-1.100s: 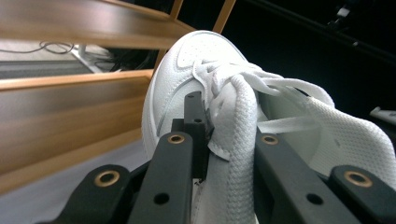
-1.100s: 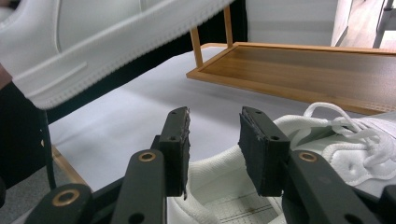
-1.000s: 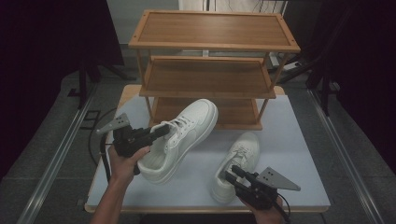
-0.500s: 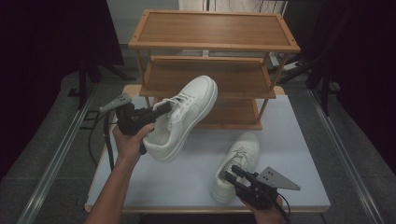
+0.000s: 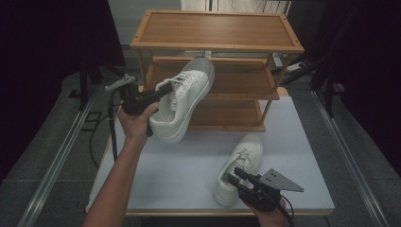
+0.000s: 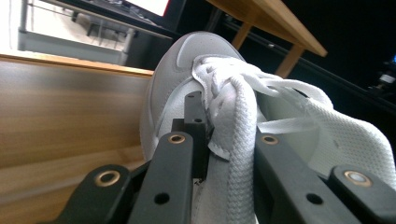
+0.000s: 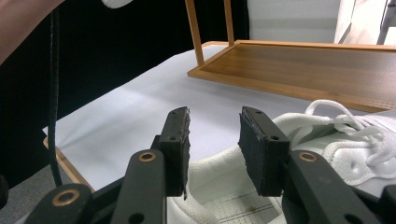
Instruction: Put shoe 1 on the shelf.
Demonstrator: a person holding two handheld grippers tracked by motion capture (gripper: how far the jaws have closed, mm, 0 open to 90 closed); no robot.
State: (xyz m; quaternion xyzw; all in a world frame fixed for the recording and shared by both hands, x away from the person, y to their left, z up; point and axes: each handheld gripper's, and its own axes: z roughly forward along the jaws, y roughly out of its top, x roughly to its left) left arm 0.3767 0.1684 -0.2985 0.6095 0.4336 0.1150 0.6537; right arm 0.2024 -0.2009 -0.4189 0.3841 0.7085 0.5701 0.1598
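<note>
Aloft, white sneaker (image 5: 184, 101) tongue clamped between left gripper (image 5: 163, 93) jaws, beside rack (image 5: 215, 45)

One white sneaker (image 5: 182, 104) aloft, other sneaker (image 5: 239, 165) on table

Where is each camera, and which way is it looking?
High view: sits above the person's side, looking forward and down on the table and wooden rack; both forearms show.
Left gripper view: rides the left gripper, looking along its jaws, shut on the lifted shoe.
Right gripper view: rides the right gripper, looking over the second shoe on the table; its jaws stand apart above the shoe's opening.
Shared: the rack and a white shoe appear in every view.
</note>
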